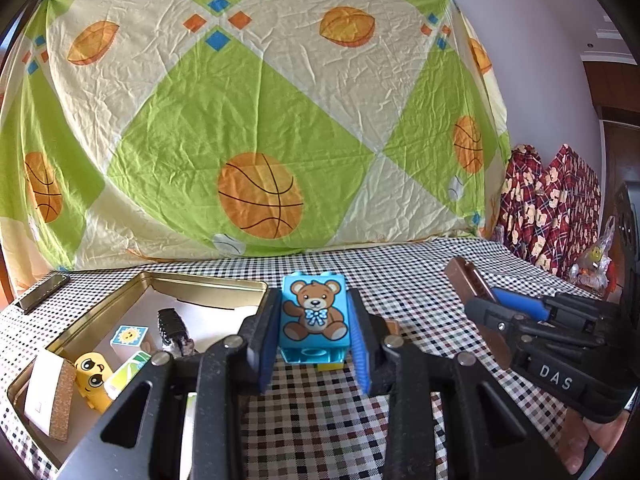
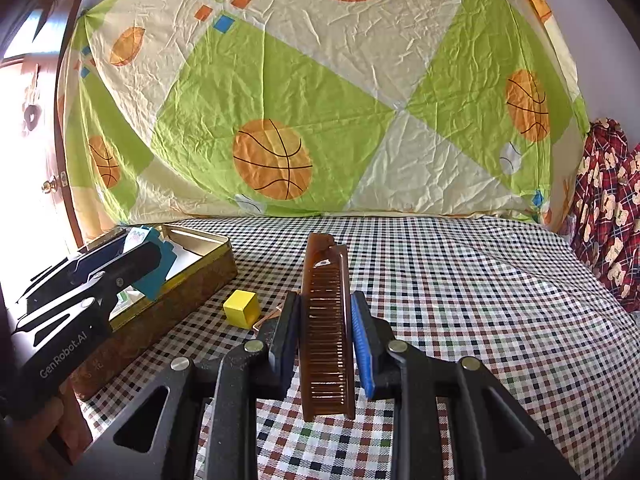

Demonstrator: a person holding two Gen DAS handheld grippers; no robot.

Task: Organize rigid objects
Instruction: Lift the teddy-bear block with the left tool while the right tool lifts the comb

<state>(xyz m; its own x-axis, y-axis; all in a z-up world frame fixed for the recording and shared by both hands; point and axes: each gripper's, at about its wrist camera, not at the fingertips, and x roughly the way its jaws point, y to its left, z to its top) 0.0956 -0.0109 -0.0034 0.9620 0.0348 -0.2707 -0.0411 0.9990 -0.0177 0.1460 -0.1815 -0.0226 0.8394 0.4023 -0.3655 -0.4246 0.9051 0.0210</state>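
Left tool (image 1: pixel 314 334): closed on a blue toy block (image 1: pixel 313 314) printed with a teddy bear. Both pads press the block's side faces. The block is held upright and raised above the checked cloth (image 1: pixel 400 280) of the worktop. The right wrist view shows this tool (image 2: pixel 154 266) from the side, positioned over the near rim of the tin, with the block (image 2: pixel 160 268) between its fingers.

Right tool (image 2: pixel 326 340): closed on a brown comb (image 2: pixel 326 320). The comb stands on edge between the pads and extends forward beyond the fingertips, clear of the cloth. In the left wrist view this tool (image 1: pixel 486 310) sits to the right of the left tool, with the comb (image 1: pixel 466 278) angled up and away.

Gold tin (image 1: pixel 100 316): open, resting on the cloth at the left side of the worktop. Contents visible in the left wrist view:
- a yellow figure with large eyes (image 1: pixel 93 378);
- a white block with a sun picture (image 1: pixel 129 338);
- a dark ridged object (image 1: pixel 173 328);
- a cork-backed card (image 1: pixel 50 394) leaning against the near wall.

Yellow cube (image 2: pixel 241 309): on the cloth, just beside the tin's long side and near the right tool's left finger.

A patterned sheet with basketballs (image 2: pixel 272 160) hangs behind the worktop.
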